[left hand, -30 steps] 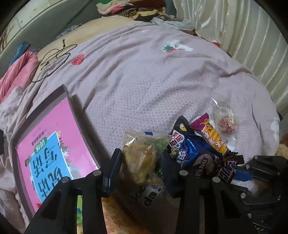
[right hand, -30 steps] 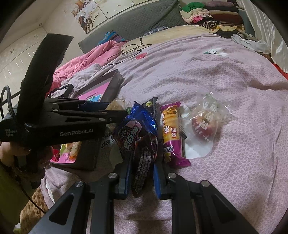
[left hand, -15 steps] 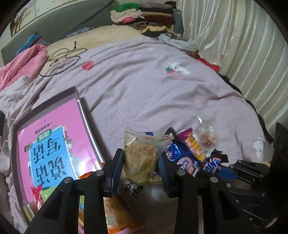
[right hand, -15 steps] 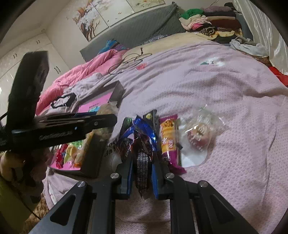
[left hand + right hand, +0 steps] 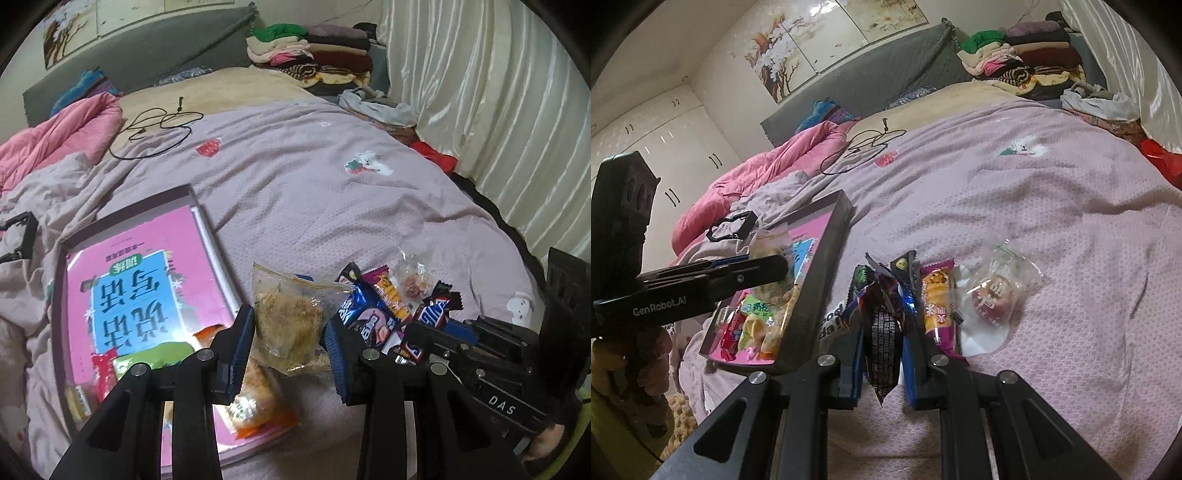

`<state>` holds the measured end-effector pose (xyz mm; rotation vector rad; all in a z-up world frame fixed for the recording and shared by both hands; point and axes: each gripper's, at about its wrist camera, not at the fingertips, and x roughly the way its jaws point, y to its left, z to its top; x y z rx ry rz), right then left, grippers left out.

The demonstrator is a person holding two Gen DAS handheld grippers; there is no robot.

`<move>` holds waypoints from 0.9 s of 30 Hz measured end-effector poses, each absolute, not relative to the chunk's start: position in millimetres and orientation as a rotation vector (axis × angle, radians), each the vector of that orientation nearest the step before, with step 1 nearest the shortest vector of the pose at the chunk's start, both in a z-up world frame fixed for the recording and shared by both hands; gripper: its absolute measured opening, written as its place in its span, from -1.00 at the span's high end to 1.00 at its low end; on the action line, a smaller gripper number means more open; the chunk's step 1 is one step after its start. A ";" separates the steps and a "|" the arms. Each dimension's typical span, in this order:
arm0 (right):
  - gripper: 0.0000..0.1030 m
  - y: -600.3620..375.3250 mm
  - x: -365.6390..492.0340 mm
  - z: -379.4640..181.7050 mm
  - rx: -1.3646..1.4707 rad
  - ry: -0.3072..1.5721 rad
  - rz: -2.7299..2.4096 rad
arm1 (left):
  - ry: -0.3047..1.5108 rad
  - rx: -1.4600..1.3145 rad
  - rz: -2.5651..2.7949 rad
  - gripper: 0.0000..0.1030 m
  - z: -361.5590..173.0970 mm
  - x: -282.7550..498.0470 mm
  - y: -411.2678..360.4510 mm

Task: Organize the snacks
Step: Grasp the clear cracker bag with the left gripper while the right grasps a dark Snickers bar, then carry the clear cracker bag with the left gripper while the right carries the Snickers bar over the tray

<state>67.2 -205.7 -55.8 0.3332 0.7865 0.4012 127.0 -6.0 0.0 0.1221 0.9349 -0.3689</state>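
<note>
Item: snack sorting on a bed, shallow tray as landmark.

- Left gripper: jaws pinching a clear bag of yellow crumbly snack, held just beside the tray's near-right edge. Bag upright, sealed top pointing away from the camera.
- Right gripper: jaws pressed tight on a dark wrapped bar right of the tray, long axis along the jaws, tail end hanging toward the camera.
- Right of the tray, on the bed: blue wrapped cookie pack, purple-and-orange bar lying lengthwise away from the camera, clear pouch with a red sweet.
- Tray holds a pink book and several packets.

Risks, as judged: the slack bag may slip or snag the tray wall during transfer; the bar, gripped mid-length, could pivot and drop short of the tray.
</note>
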 end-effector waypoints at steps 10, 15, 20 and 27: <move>0.66 -186.6 59.7 -42.5 0.279 0.752 0.438 | 0.930 0.081 -0.348 0.25 7.1 111.0 16.8; 0.66 -170.3 54.7 -36.2 0.252 0.746 0.482 | 0.926 0.065 -0.328 0.25 11.0 105.2 32.7; 0.66 -152.6 49.0 -28.0 0.233 0.737 0.529 | 0.918 0.037 -0.292 0.25 15.9 101.1 53.4; 0.66 -131.0 45.7 -20.5 0.209 0.733 0.572 | 0.906 0.010 -0.243 0.25 21.6 95.9 81.2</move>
